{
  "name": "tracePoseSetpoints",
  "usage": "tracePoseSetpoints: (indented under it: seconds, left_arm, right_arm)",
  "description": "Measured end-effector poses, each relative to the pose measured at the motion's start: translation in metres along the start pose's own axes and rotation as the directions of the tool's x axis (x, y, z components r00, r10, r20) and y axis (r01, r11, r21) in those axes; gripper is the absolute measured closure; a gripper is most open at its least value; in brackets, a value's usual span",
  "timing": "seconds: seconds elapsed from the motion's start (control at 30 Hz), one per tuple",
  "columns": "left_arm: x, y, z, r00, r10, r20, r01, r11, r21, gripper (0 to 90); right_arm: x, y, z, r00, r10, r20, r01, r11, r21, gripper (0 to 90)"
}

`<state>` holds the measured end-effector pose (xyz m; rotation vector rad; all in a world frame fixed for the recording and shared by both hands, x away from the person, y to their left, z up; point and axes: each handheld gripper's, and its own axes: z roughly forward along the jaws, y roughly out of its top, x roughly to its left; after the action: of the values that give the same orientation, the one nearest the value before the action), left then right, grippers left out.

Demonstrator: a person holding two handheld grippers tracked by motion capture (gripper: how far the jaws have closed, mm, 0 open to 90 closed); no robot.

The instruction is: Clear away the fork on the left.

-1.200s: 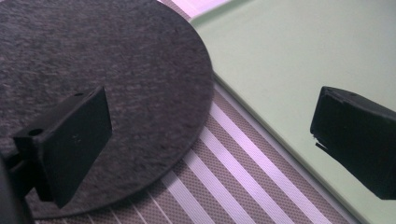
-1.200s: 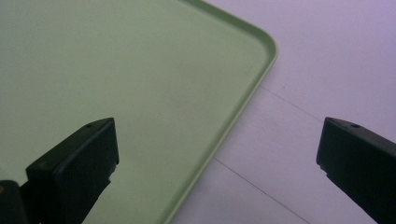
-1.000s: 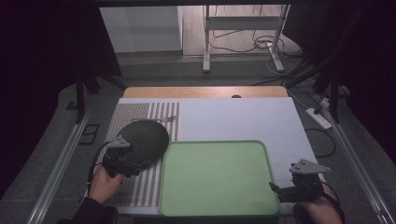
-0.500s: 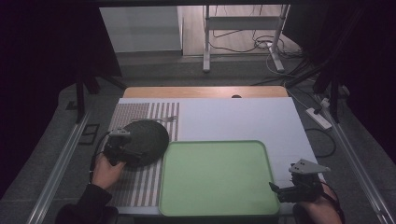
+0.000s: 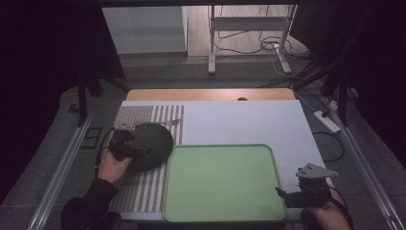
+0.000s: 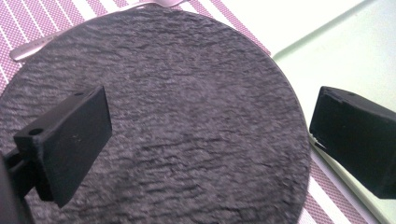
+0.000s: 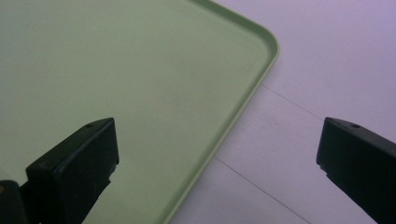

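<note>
Your white-topped desk (image 5: 239, 122) runs off the bottom of the high view, so its near edge and most of both your forearms are cut off. On it, the pale green rectangular plastic tray (image 5: 220, 182) sits at the front centre; in the right gripper view its far left part is out of frame and just 1 rounded corner (image 7: 268, 44) shows. The purple-and-white striped placemat (image 5: 143, 191) lies left of the tray, largely covered. The round dark slate plate (image 5: 151, 143) rests on that placemat, its right edge just beside the tray's left rim; in the left gripper view the plate's (image 6: 187, 116) lower and left parts run out of frame. A silver utensil (image 6: 32, 46) peeks out behind the plate, mostly hidden, so you cannot tell what kind it is.

Your left gripper (image 5: 125, 143) is over the plate's left side, jaws spread wide, 1 above the slate and 1 past its right edge over the tray rim. Your right gripper (image 5: 298, 194) sits by the tray's near right corner, jaws wide with nothing between them, straddling the rim.
</note>
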<state>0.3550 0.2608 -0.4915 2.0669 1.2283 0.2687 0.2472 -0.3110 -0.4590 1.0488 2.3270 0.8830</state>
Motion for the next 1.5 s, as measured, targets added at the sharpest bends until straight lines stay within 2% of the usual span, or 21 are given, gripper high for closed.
tracePoseSetpoints:
  seconds: [0.43, 0.77, 0.93, 1.5]
  left_arm:
    - [0.017, 0.020, 0.015, 0.9998, 0.003, -0.018, -0.003, 0.9995, 0.030, 0.0]
    - [0.030, 0.034, 0.027, 0.9993, -0.017, -0.033, 0.019, 0.9988, 0.046, 0.0]
    - [0.036, 0.041, 0.034, 0.9995, -0.017, -0.025, 0.018, 0.9984, 0.054, 0.0]
    - [0.059, 0.060, 0.054, 0.9982, -0.029, -0.053, 0.034, 0.9956, 0.087, 0.0]
  right_arm:
    - [0.000, 0.000, 0.000, 1.0000, -0.002, 0.000, 0.002, 1.000, 0.001, 0.0]
    - [0.000, 0.000, 0.000, 1.0000, -0.007, -0.001, 0.007, 1.000, 0.002, 0.0]
    - [0.000, 0.000, 0.001, 0.9999, -0.011, -0.001, 0.011, 1.000, 0.005, 0.0]
    - [0.001, 0.000, 0.001, 0.9999, -0.011, -0.004, 0.011, 1.000, 0.003, 0.0]
